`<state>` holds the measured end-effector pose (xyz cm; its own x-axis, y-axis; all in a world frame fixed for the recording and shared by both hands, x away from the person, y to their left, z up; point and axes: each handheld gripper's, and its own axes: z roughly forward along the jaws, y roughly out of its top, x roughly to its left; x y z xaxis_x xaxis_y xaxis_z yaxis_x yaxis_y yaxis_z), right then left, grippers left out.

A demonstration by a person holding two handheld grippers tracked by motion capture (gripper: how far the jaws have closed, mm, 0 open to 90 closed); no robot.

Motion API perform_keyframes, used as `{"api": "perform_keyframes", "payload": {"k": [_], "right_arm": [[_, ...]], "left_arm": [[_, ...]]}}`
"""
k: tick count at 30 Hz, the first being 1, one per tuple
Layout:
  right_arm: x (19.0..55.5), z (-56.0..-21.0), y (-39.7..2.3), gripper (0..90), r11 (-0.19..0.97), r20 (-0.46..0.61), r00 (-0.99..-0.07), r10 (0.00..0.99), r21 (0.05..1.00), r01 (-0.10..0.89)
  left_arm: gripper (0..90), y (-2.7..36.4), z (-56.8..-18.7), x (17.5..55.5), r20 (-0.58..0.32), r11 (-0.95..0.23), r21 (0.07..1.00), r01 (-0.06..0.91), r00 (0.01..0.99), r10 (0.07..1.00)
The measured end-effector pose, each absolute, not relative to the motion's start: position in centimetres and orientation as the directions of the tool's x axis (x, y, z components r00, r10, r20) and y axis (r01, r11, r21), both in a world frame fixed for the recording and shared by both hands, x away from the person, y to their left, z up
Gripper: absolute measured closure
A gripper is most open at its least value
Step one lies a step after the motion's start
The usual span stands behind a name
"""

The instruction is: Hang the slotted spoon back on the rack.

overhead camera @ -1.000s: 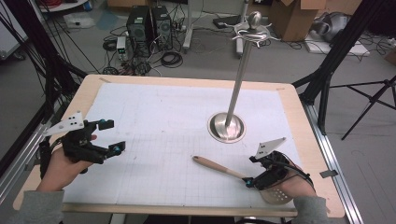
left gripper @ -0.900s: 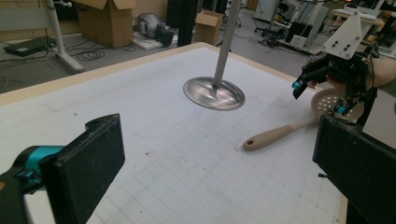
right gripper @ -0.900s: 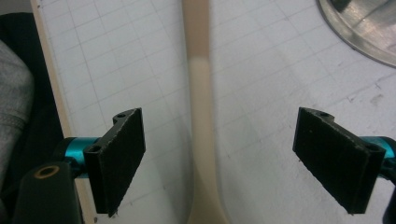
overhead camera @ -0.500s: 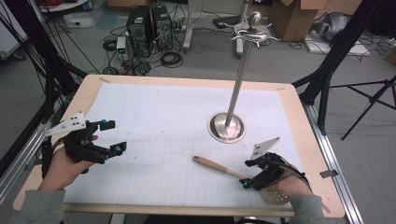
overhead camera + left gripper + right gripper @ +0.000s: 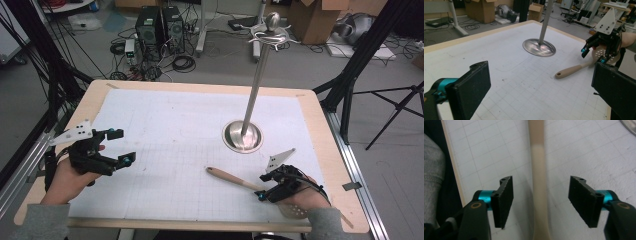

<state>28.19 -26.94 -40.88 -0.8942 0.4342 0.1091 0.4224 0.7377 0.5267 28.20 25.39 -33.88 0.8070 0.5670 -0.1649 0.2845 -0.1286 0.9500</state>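
Nothing grasped yet: right gripper (image 5: pixel 540 203) spread astride the pale wooden slotted spoon (image 5: pixel 539 182) lying on the white gridded surface (image 5: pixel 165 130); left gripper (image 5: pixel 118 146) spread, idle.

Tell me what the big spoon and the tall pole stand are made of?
The spoon looks like pale, matte plastic or silicone, though smooth wood is possible; its beige handle has no visible grain. The pole stand looks like polished metal, because its round base is shiny and reflective.
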Motion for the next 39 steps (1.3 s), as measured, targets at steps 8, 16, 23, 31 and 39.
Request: {"api": "perform_keyframes", "payload": {"k": [8, 16, 23, 31, 39], "right_arm": [[28.16, -41.30, -26.61, 51.3, 0.774, 0.089, -0.907, 0.411, 0.491, 0.399], [28.03, -41.66, -26.21, 54.6, 0.785, 0.072, -0.904, 0.422, 0.470, 0.404], [27.97, -41.67, -26.40, 61.7, 0.782, 0.079, -0.899, 0.430, 0.466, 0.415], [27.85, -41.63, -26.62, 68.5, 0.782, 0.091, -0.898, 0.431, 0.458, 0.422], [27.47, -41.62, -26.87, 71.6, 0.791, 0.073, -0.902, 0.426, 0.453, 0.411]], "left_arm": [[2.6, 25.33, -33.99, 28.27, -0.166, -0.129, 0.949, 0.287, 0.806, 0.568], [2.6, 25.37, -34.03, 28.26, -0.166, -0.132, 0.949, 0.288, 0.806, 0.569], [2.6, 25.45, -34.14, 28.33, -0.169, -0.131, 0.947, 0.292, 0.803, 0.571], [2.6, 25.45, -34.17, 28.35, -0.172, -0.130, 0.947, 0.294, 0.804, 0.570], [2.6, 25.53, -34.16, 28.36, -0.174, -0.125, 0.947, 0.294, 0.804, 0.569]]}}
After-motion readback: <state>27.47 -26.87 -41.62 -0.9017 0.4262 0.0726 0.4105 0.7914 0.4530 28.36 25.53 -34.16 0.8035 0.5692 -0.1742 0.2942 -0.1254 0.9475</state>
